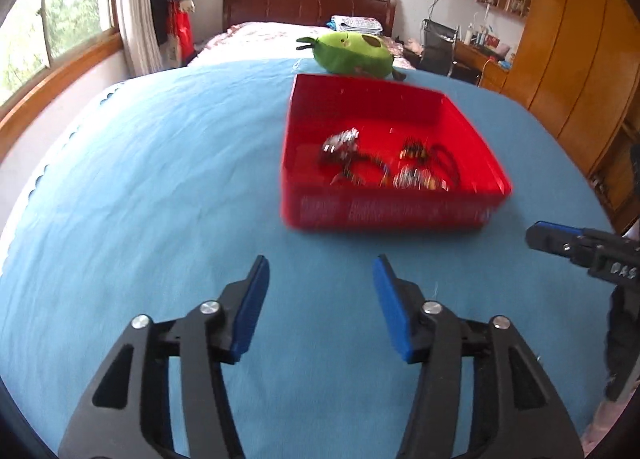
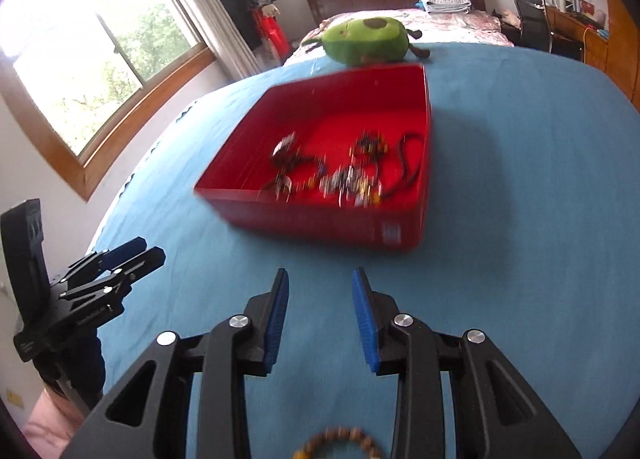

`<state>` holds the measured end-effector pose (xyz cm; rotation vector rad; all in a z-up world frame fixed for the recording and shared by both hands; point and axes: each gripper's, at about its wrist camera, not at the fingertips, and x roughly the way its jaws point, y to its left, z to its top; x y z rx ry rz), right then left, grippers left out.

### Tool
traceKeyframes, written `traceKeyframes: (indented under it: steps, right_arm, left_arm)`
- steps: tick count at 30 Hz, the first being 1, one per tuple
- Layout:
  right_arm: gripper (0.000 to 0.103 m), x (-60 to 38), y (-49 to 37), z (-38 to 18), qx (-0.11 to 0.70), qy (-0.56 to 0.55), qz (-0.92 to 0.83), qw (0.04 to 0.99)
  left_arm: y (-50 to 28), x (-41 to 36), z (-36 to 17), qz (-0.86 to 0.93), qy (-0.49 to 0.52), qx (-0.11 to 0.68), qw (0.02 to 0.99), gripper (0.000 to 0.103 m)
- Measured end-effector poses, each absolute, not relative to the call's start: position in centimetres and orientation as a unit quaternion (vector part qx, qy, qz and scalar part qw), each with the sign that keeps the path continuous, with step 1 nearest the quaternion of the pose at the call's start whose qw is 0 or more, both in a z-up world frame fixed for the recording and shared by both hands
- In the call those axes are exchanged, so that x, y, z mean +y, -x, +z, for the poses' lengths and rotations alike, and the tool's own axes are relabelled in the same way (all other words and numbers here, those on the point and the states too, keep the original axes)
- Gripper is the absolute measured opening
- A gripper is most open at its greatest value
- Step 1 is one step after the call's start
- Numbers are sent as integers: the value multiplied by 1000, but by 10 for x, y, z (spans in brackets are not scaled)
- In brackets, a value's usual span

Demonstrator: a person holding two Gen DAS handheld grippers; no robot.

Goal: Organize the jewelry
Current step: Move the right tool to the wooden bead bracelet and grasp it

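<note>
Box: mid-bed, jewelry inside.
Bracelet: near edge, under our right gripper, nearer than left gripper.
Grippers: both apart, empty.

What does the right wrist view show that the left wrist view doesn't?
Only the right wrist view shows a beaded bracelet lying on the blue cloth below the right gripper, still outside the box. Only the left wrist view shows the wooden wardrobe at right. Both show the red box with blurred jewelry inside, the green plush behind it, and both grippers open with nothing between the pads; the left gripper appears from its own camera and at the right view's left edge.
</note>
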<state>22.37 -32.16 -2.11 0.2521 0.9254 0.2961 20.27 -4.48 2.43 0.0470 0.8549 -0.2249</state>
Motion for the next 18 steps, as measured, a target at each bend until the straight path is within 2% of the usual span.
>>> traceKeyframes:
  steps: [8, 18]
  right_arm:
    - [34, -322, -166, -46, 443, -135, 149, 873]
    - [34, -334, -124, -63, 446, -151, 140, 871]
  left_arm:
    - [-137, -39, 8, -102, -29, 415, 904, 69]
    - [-105, -39, 3, -95, -19, 412, 906, 81]
